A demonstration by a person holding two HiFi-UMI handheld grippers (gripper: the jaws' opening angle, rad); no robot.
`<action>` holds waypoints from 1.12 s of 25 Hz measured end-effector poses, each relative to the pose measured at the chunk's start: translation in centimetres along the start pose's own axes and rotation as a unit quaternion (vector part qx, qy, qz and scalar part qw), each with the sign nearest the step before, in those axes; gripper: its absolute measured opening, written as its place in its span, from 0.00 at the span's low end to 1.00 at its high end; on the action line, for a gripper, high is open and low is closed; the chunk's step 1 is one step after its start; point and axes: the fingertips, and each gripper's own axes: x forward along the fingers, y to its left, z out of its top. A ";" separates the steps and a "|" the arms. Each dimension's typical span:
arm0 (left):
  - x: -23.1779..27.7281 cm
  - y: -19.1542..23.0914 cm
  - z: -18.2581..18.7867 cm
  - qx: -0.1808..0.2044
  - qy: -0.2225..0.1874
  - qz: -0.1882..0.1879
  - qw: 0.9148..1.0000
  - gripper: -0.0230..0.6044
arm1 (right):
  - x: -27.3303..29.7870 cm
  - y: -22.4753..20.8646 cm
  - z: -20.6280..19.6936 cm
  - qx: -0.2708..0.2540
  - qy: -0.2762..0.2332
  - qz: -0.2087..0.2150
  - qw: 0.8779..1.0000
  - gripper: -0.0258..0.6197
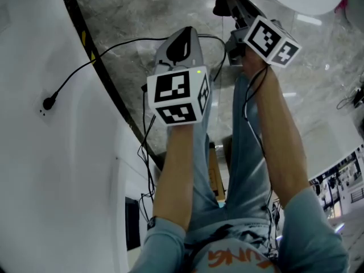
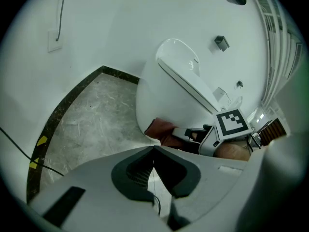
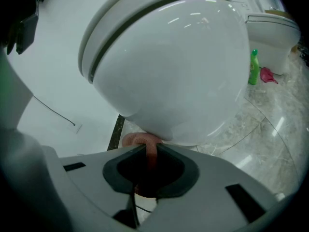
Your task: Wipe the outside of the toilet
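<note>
Here, the right gripper point(image 3: 151, 149) is pinching a reddish-brown cloth point(image 3: 140, 140) between its jaws and pressing it against the lower curve of the white toilet bowl point(image 3: 174, 71), just above the grey marble floor point(image 3: 260, 129). The left gripper point(image 2: 153, 150) is hanging over the floor near it, jaws drawn together on nothing. A green bottle point(image 3: 253, 67) is standing beside a second toilet point(image 3: 273, 28).

Head view downward; gripper views toward toilet point(image 3: 169, 71)
</note>
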 end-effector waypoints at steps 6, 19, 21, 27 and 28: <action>0.6 -2.3 -0.5 0.005 0.002 0.000 1.000 0.03 | -1.4 -2.0 0.2 -0.013 0.008 -0.002 1.000 0.12; 2.6 -7.1 -2.6 0.020 0.017 0.014 1.000 0.03 | -4.5 -8.0 0.9 -0.021 0.012 -0.006 1.000 0.12; 3.2 -8.2 -3.0 0.022 0.020 0.016 0.999 0.03 | -4.8 -9.1 1.2 -0.020 0.012 -0.003 1.000 0.12; 5.2 -12.4 -3.4 0.045 0.011 0.036 0.998 0.03 | -5.9 -12.3 2.7 -0.030 0.015 0.014 0.999 0.12; 5.5 -13.0 -3.3 0.054 0.007 0.047 0.997 0.03 | -6.1 -12.9 3.0 -0.033 0.016 0.017 0.999 0.12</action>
